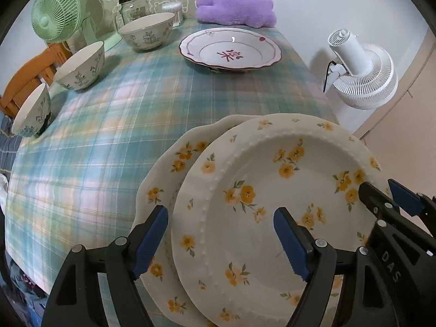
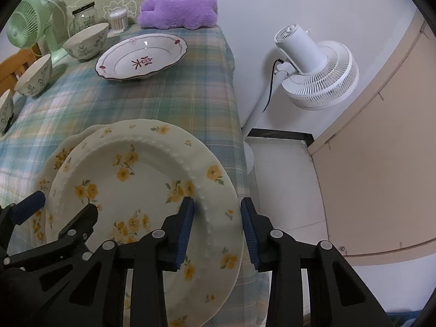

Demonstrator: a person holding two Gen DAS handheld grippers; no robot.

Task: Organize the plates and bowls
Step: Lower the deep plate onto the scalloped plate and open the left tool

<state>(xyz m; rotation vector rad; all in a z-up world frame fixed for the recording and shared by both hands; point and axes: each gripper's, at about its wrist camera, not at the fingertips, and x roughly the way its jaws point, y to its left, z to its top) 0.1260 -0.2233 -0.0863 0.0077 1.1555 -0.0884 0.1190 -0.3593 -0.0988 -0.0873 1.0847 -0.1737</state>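
Note:
A cream plate with yellow flowers (image 1: 267, 204) lies on top of a second, scalloped flowered plate (image 1: 163, 177) at the near right of the table. My left gripper (image 1: 220, 242) is open, its jaws either side of the top plate's left rim. My right gripper (image 2: 218, 231) is open, its jaws either side of the top plate's (image 2: 141, 190) right rim. A white plate with a red pattern (image 1: 230, 49) sits at the far side. Three flowered bowls stand in a row at the left: (image 1: 147, 31), (image 1: 80, 65), (image 1: 31, 111).
A plaid cloth (image 1: 109, 125) covers the table. A green fan (image 1: 54, 11), a glass jar (image 1: 133, 6), a cotton swab tub (image 1: 173, 11) and a purple plush (image 1: 234, 8) stand at the back. A white fan (image 2: 316, 70) stands past the right edge.

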